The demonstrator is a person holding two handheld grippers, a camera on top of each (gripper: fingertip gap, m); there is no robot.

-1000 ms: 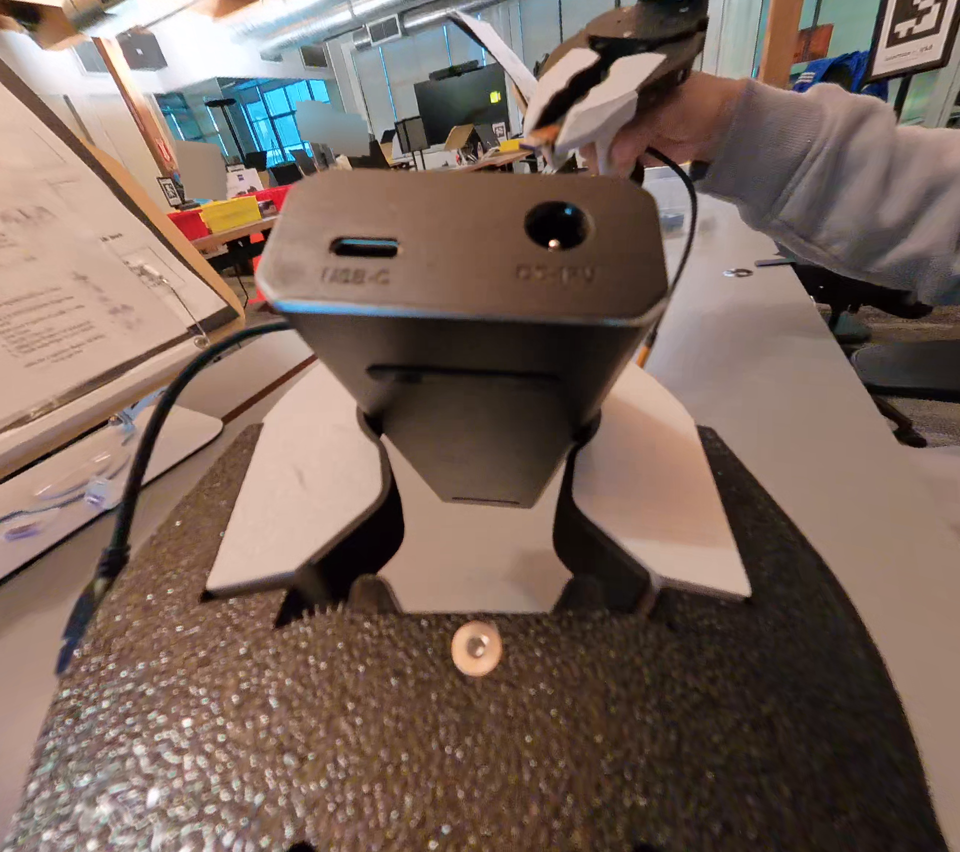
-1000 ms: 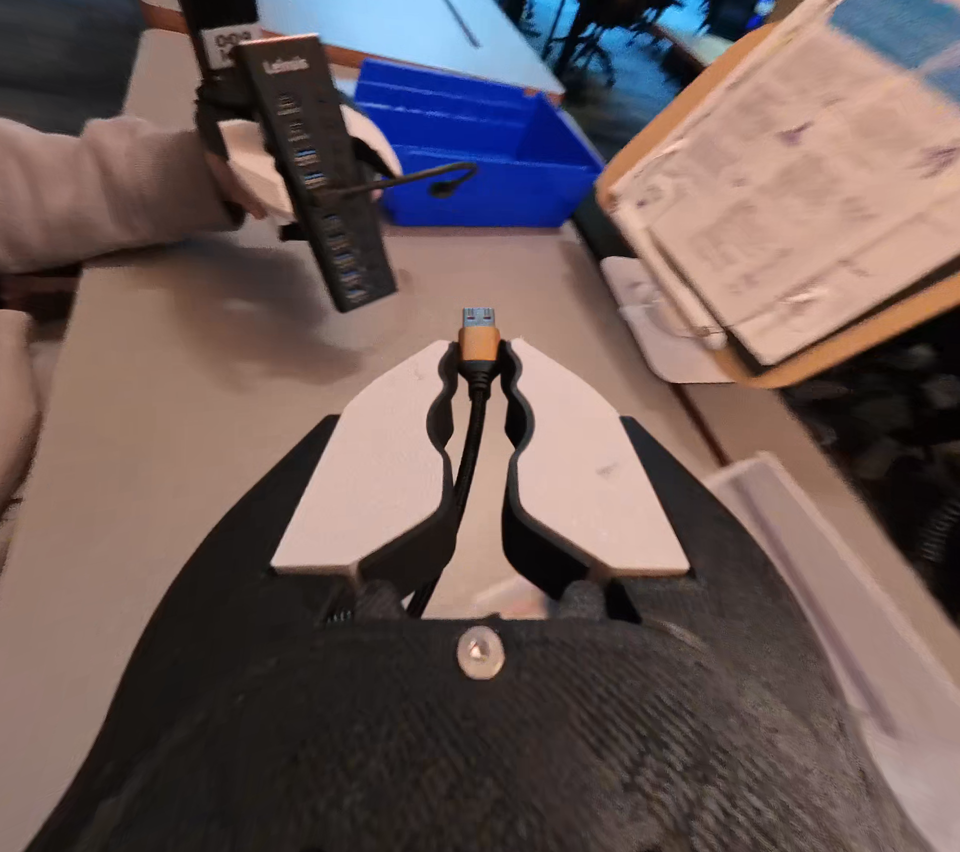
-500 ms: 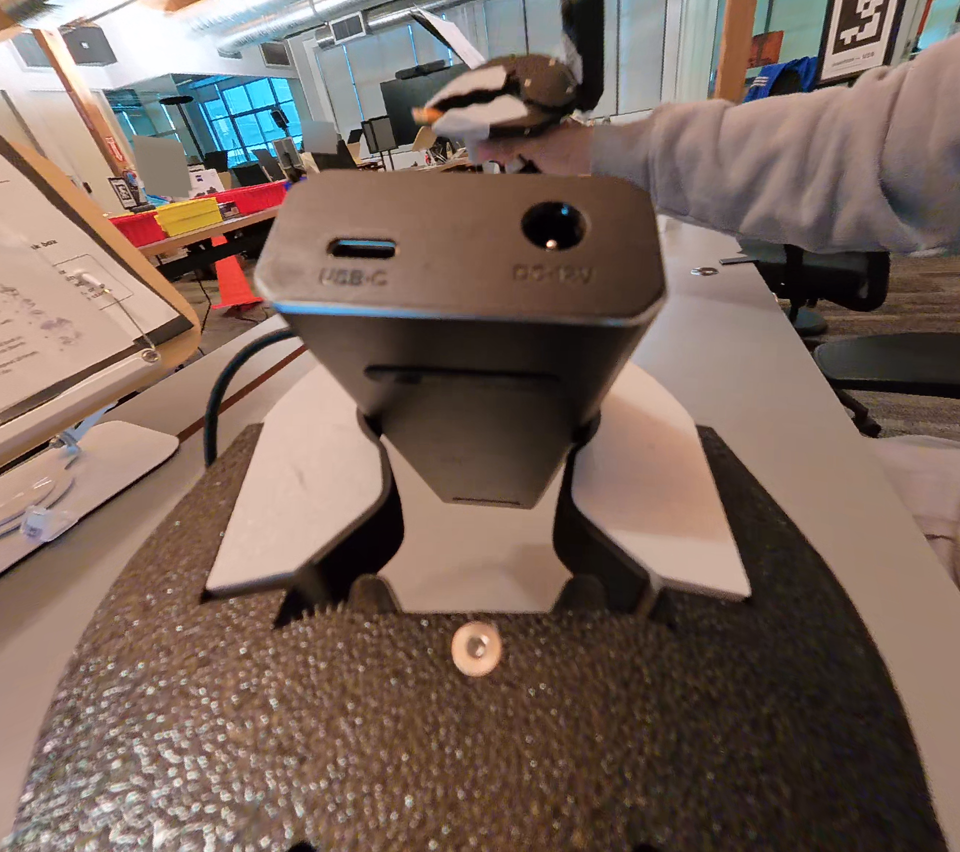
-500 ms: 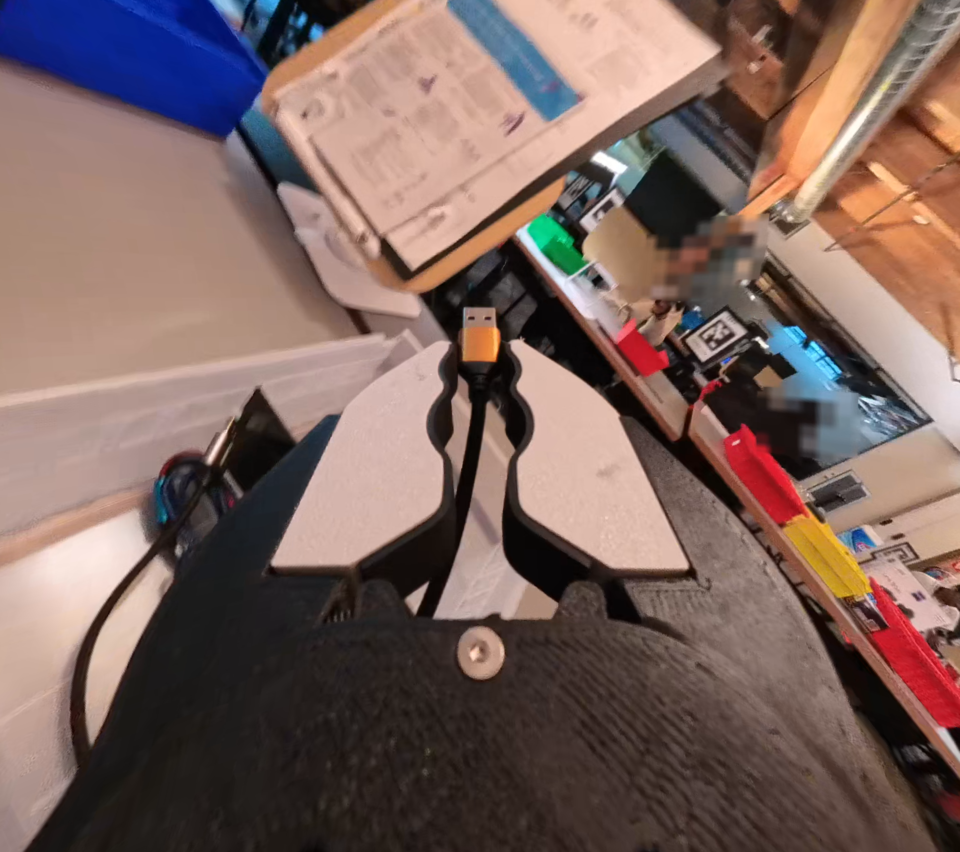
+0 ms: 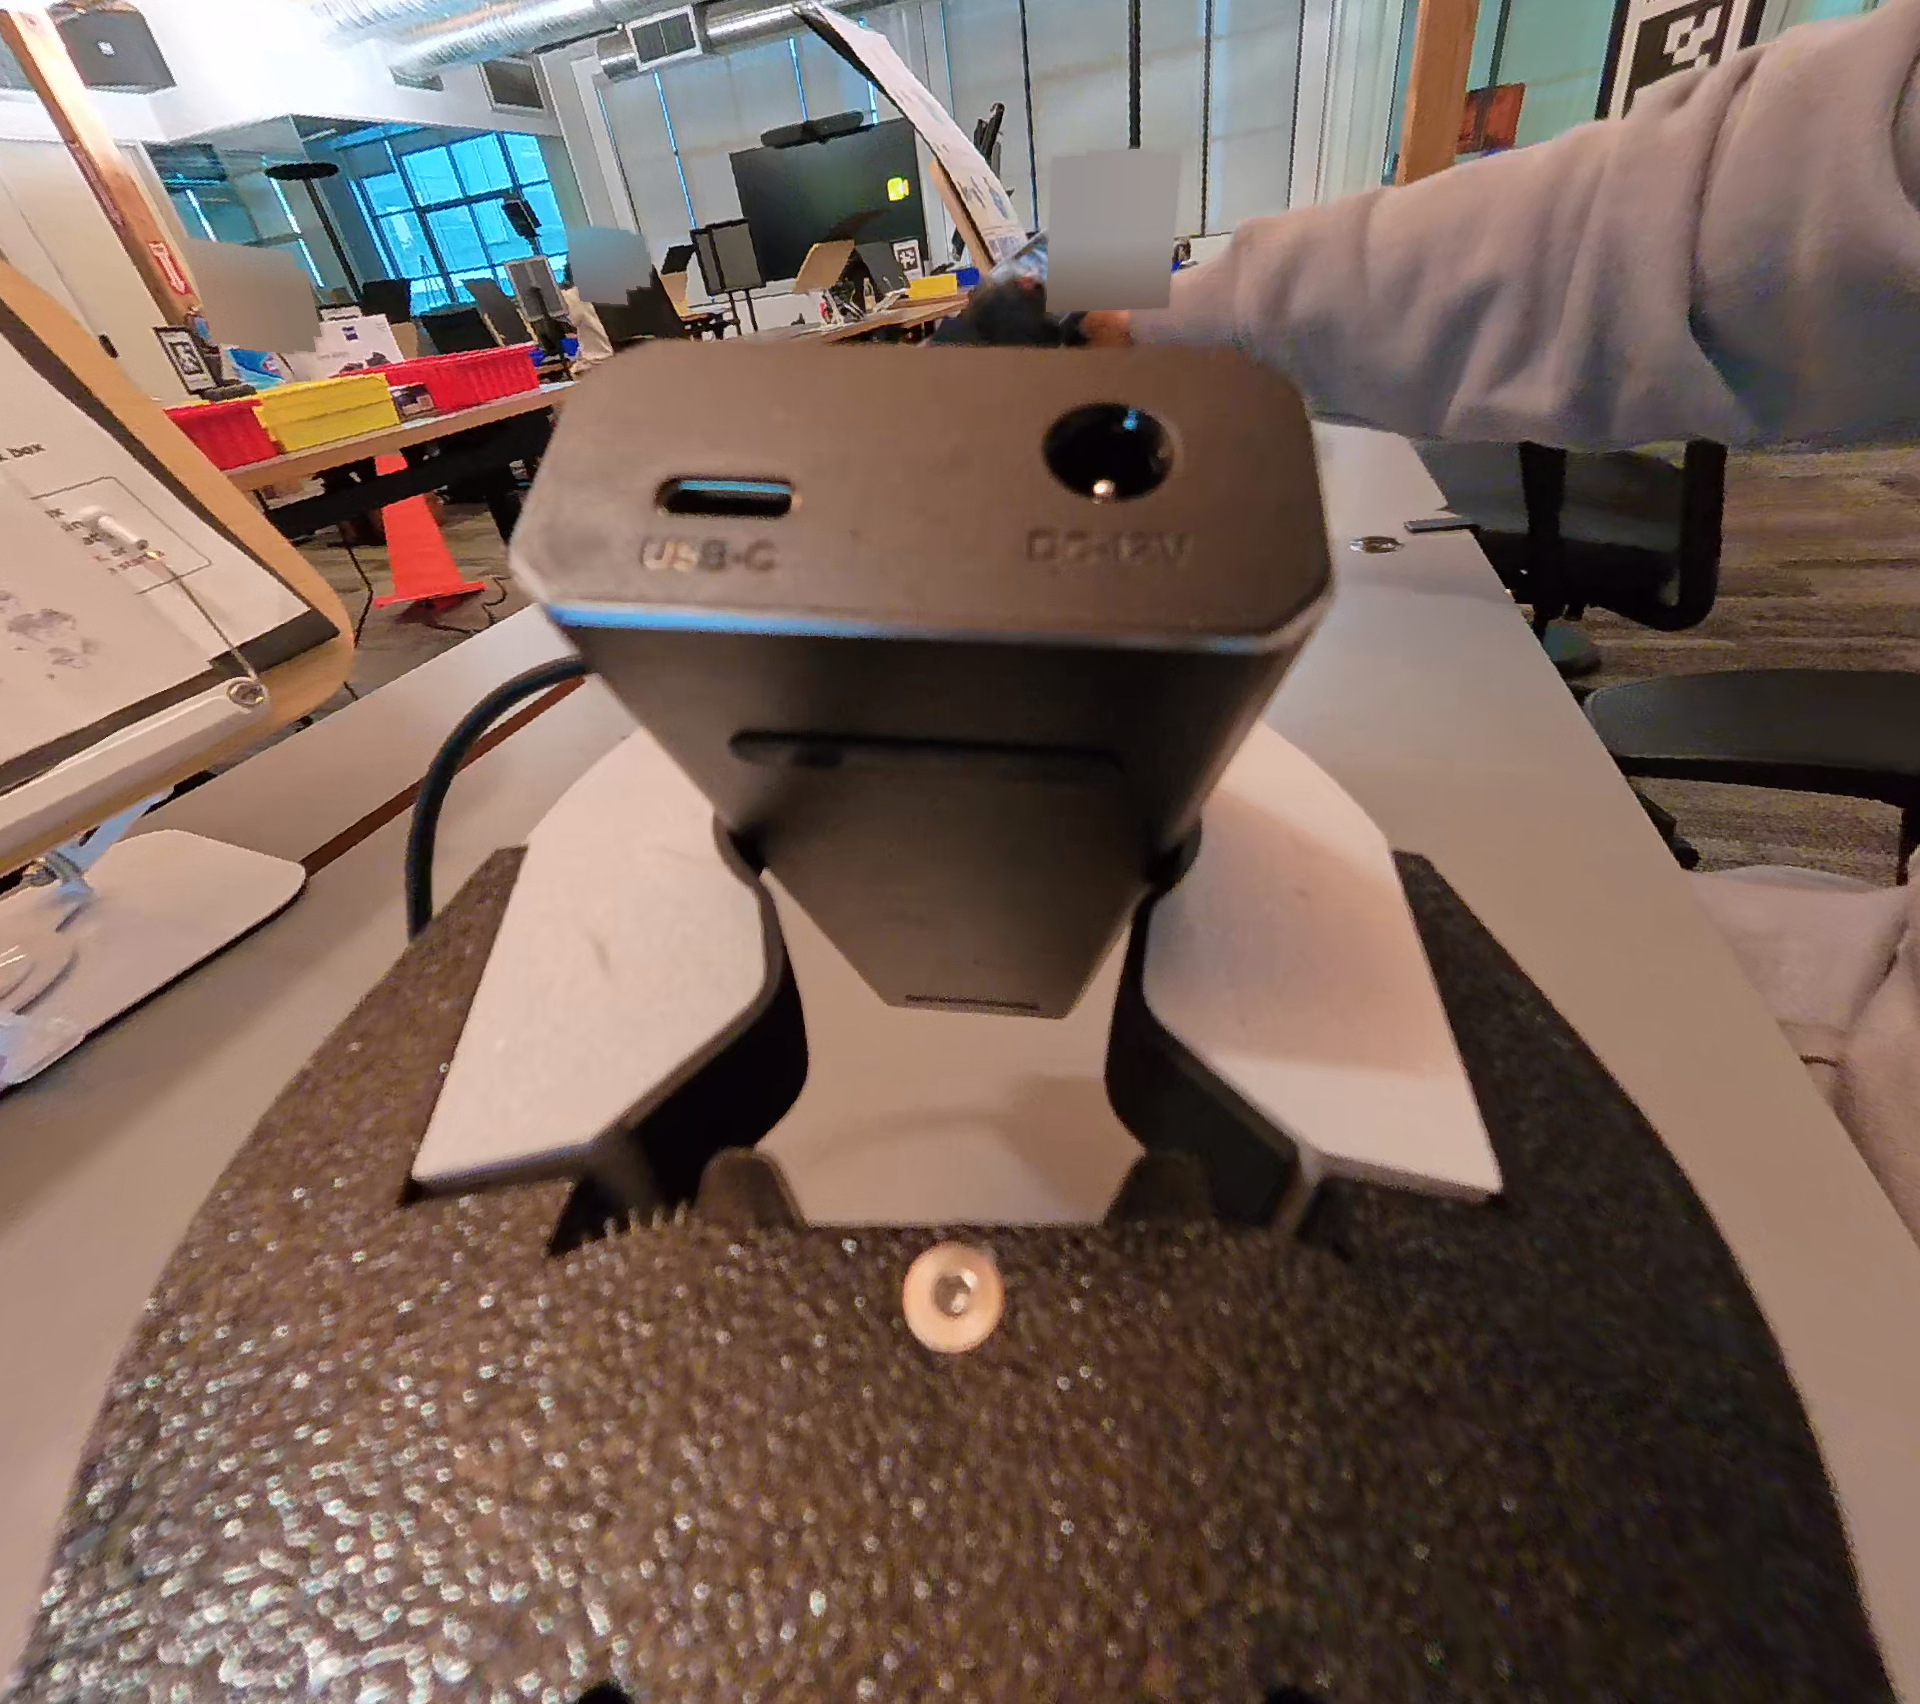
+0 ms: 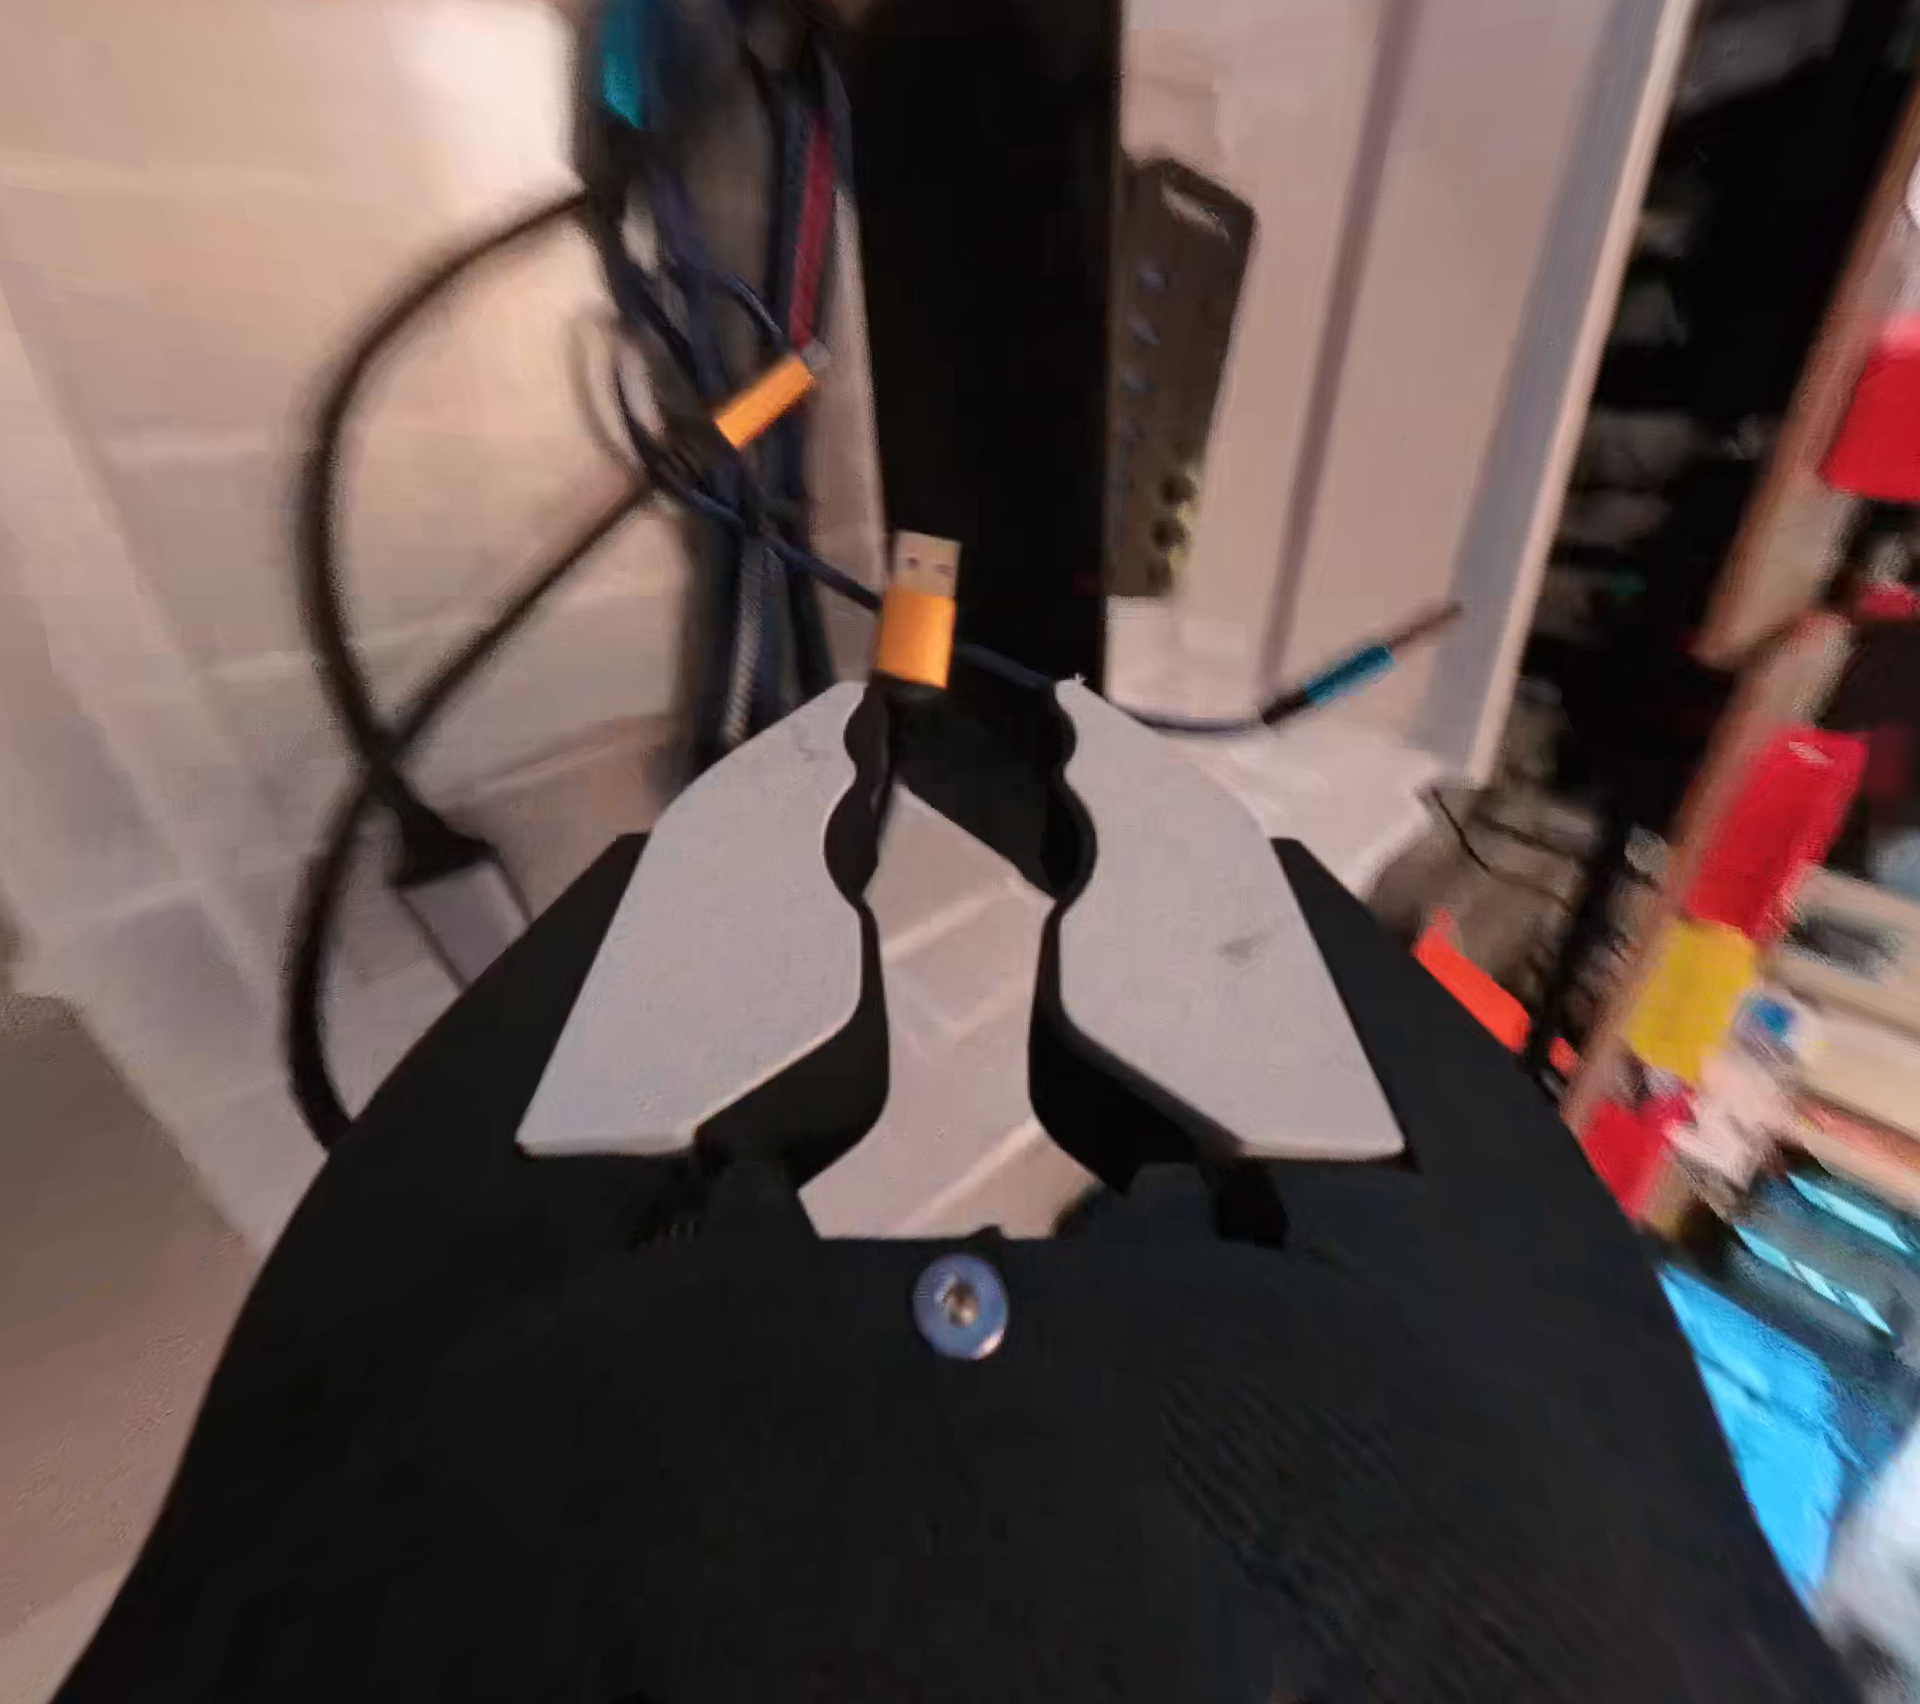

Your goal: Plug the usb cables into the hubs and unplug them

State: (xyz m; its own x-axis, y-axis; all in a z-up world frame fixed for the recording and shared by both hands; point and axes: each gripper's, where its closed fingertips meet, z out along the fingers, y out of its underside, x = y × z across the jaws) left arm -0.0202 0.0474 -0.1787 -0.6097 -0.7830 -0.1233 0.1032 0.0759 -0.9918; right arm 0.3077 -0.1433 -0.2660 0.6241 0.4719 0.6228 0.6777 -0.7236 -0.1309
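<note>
In the left wrist view my left gripper [image 5: 961, 833] is shut on a dark grey USB hub [image 5: 925, 574], held end-on above the table with its two end ports facing me. A black cable [image 5: 442, 781] curls out to its left. In the blurred right wrist view my right gripper [image 6: 961, 698] is open above a white bin [image 6: 1382, 220]. The orange USB plug [image 6: 914, 626] sits loose just past the left fingertip [image 6: 831, 709], no longer pinched. A grey sleeve [image 5: 1558, 304] reaches behind the hub, and the right gripper itself is mostly hidden there.
The bin holds a tangle of dark cables [image 6: 727, 200], a second orange plug [image 6: 764, 402], a teal plug [image 6: 1340, 683], a black divider [image 6: 997, 200] and another dark hub [image 6: 1174, 407]. A paper stand [image 5: 125, 594] is on the left of the grey table [image 5: 1455, 719].
My right gripper swung from the paper stand to over the cable bin, and its jaws opened and let go of the orange plug. The left gripper kept hold of the hub, nearly still.
</note>
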